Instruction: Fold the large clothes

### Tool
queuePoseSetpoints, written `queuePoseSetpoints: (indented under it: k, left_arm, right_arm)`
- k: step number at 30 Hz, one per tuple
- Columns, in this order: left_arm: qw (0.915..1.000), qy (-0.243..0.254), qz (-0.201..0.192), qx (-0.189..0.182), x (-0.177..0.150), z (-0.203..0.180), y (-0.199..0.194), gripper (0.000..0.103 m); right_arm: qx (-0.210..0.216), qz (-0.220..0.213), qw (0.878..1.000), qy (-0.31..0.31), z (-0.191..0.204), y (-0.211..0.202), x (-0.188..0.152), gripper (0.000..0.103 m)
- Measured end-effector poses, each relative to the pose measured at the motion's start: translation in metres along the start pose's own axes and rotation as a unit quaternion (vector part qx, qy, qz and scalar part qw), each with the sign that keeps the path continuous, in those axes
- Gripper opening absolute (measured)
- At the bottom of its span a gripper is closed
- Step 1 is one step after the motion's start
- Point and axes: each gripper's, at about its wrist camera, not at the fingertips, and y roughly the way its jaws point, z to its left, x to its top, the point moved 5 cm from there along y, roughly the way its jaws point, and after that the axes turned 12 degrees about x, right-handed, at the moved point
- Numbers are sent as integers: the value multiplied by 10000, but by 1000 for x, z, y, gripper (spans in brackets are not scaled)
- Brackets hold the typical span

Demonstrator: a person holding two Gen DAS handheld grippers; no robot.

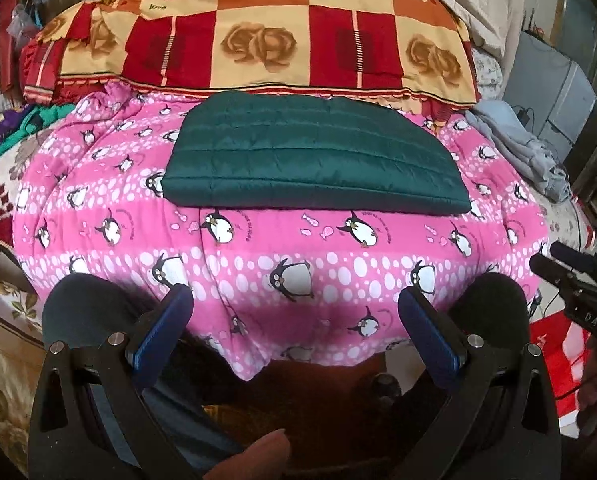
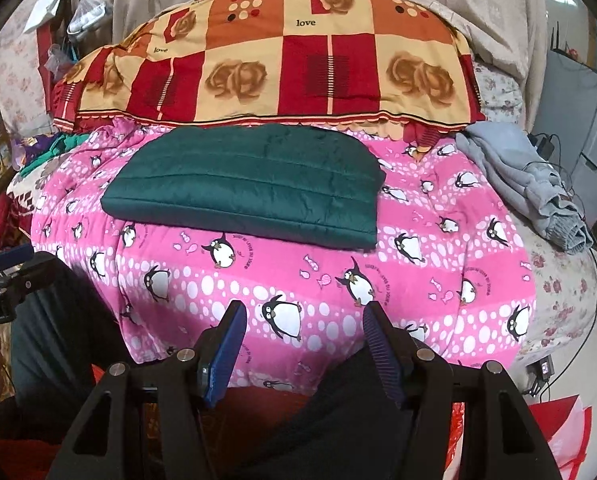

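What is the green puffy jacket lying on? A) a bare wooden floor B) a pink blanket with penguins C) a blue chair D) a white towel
B, because the folded green puffy jacket rests flat on the pink blanket with penguins, just in front of the red and yellow rose-patterned quilt.

The folded jacket [image 1: 314, 152] lies flat on the penguin quilt [image 1: 258, 248], toward its far side, just before the checked blanket [image 1: 258, 40] heaped behind it. A crumpled sweatshirt [image 2: 522, 180] lies right of the quilt, and more clothes [image 2: 54, 148] lie off its far left corner. Both grippers hang at the quilt's near edge, well apart from the jacket.
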Motion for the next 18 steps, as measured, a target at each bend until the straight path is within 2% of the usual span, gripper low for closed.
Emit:
queuePoseSetpoints:
  k: [5, 9, 18]
  left_arm:
    - [9993, 243, -212, 170, 0, -6, -6, 103]
    - [9993, 265, -222, 132, -1, -8, -6, 103]
    - [9990, 198, -209, 342, 1, -4, -8, 103]
  right_arm:
    - [22, 6, 10000, 24, -1, 0, 0, 58]
    - [50, -7, 10000, -5, 1, -1, 1, 58]
    - [217, -202, 9996, 20, 8, -12, 6, 58]
